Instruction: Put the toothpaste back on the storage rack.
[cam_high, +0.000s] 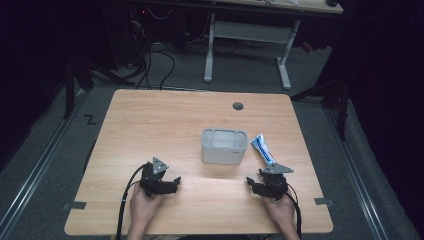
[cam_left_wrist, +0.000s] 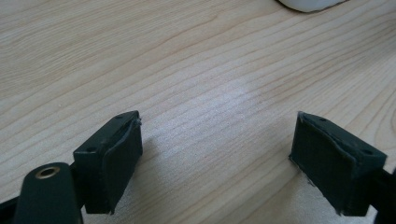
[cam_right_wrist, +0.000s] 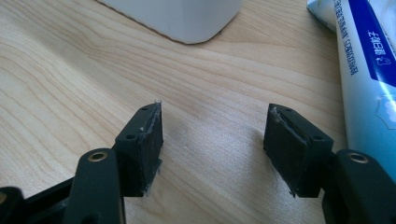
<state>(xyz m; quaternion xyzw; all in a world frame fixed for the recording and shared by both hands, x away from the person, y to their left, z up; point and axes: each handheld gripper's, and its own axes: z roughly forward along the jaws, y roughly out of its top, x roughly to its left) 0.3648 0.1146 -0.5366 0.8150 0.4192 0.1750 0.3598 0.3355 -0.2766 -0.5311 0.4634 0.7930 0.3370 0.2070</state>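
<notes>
Gaping wide, both sets of jaws, so fingers first:
Right gripper fingers (cam_right_wrist: 144, 149): spread well apart, nothing but bare wood between the pads, and they sit low over the table.
Right gripper (cam_high: 264, 186): held in the person's right hand (cam_high: 281, 210), on the near side of the white box and off toward its right corner.
Left gripper fingers (cam_left_wrist: 112, 161): also spread wide, only wood grain between them, no grip on anything.
Left gripper (cam_high: 162, 185): in the left hand (cam_high: 144, 207), on the near side of the white box and off to its left, well apart from it.
White box (cam_high: 224, 146): an open-topped container with rounded corners, upright near the middle of the table; its lower corner shows at the top of the right gripper view, just beyond the jaws.
Toothpaste tube (cam_high: 263, 150): white and blue, lying flat just to the right of the white box, not touching it as far as the high view shows; it runs along the right jaw in the right gripper view, close beside it.
Table (cam_high: 150, 120): pale wood, with a round grey cable port (cam_high: 238, 106) beyond the white box.
</notes>
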